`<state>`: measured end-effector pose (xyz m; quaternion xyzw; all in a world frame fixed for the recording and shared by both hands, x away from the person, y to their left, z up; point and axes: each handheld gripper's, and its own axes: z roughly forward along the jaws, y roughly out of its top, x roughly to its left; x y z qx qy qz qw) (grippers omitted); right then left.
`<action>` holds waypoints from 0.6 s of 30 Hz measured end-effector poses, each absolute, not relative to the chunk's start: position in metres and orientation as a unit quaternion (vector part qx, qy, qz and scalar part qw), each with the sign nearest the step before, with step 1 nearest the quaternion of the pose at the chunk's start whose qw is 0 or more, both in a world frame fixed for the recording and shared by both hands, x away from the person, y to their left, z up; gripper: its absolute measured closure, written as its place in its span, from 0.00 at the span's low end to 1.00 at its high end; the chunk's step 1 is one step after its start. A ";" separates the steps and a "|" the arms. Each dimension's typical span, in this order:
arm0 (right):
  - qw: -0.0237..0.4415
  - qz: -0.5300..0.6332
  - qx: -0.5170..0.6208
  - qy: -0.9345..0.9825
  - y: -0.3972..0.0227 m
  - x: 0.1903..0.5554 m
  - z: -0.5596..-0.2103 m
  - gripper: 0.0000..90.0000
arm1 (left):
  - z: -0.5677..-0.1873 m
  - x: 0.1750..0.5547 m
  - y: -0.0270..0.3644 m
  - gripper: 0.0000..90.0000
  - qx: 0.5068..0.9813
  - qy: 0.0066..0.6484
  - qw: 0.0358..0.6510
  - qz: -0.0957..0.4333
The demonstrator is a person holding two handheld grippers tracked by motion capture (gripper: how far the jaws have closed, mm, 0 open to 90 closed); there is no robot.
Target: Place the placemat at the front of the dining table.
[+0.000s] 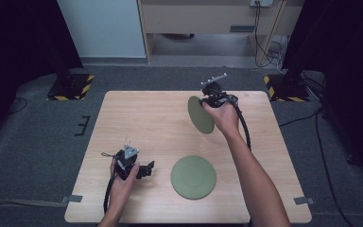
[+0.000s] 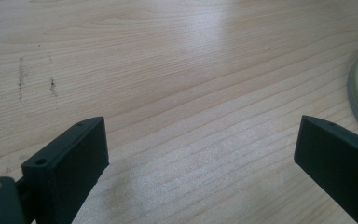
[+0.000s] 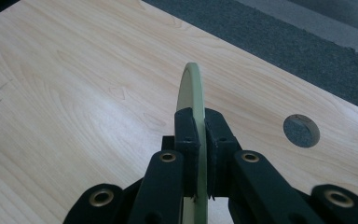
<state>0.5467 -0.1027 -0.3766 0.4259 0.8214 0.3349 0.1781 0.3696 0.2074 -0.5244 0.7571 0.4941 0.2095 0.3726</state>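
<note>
- Near table (image 1: 137, 113) edge: left gripper (image 1: 147, 169) spread wide, grasping nothing, jaws cut off in its view.
- Beside it, flat green plate (image 1: 194, 177), mostly cropped there.
- Farther back: right gripper (image 3: 200, 140) clenched on second plate (image 1: 200, 114), lifted edge-on, lower rim hidden.

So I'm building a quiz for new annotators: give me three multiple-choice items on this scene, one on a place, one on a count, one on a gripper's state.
1. Where does the flat green plate lie?
A. near the table's front edge, right of the left gripper
B. at the far left corner
C. on the floor

2. How many green plates are there?
A. one
B. two
C. three

3. What is the right gripper doing?
A. hanging open
B. shut on nothing
C. clamping a plate's rim

Answers:
1 A, the high view shows it on the table beside the left gripper.
2 B, one lies flat, and the held plate is lifted on edge.
3 C, the jaws pinch the rim.
</note>
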 end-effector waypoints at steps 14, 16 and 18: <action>0.183 0.336 0.437 0.814 -0.085 0.562 -0.386 0.95 | -0.525 0.369 0.210 0.02 0.755 0.496 0.375 0.207; 0.183 0.338 0.434 0.815 -0.081 0.563 -0.386 0.95 | -0.524 0.369 0.211 0.02 0.753 0.498 0.377 0.208; 0.182 0.338 0.433 0.815 -0.076 0.563 -0.386 0.95 | -0.524 0.369 0.212 0.02 0.752 0.498 0.378 0.208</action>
